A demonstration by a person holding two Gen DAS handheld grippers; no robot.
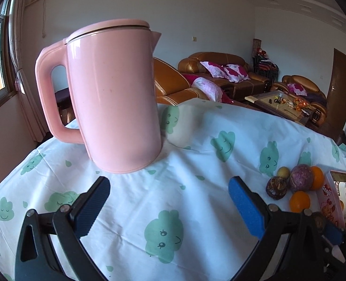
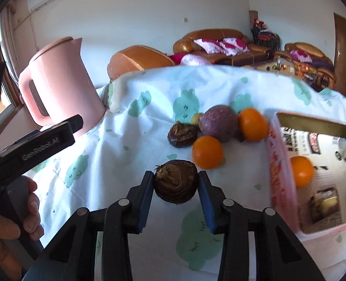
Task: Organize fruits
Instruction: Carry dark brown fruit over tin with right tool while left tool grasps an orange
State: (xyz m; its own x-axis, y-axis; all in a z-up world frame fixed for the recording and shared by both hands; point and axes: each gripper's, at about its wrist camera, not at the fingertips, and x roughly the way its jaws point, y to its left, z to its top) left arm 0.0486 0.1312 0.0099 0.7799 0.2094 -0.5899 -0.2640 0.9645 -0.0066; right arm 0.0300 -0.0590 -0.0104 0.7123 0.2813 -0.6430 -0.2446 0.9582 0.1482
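Two grippers: one per hand, each carrying a wrist camera
Right gripper [image 2: 175,187]: jaws closed against both sides of a brown water chestnut [image 2: 175,185], held clear of the cloth; grip falls across the widest part, which likely keeps the round body from slipping
Left gripper [image 1: 169,197]: jaws spread wide, nothing between them; hovers over the tablecloth [image 1: 149,187] facing the pink kettle [image 1: 113,98], apparently parked out of the working path
Loose fruit: second water chestnut [image 2: 182,135], purple passion fruit [image 2: 218,123], two oranges [image 2: 207,152] [image 2: 252,124] and a small yellow fruit [image 2: 195,118], clustered on the cloth just left of the box
Box [image 2: 281,178]: pink carton, open top, at the right; already contains one orange [image 2: 301,171] and other items too blurred to name
Judged step: carry the held chestnut right, over the box wall, then release
Risk: wall stands close to the pile, so a low pass could clip it
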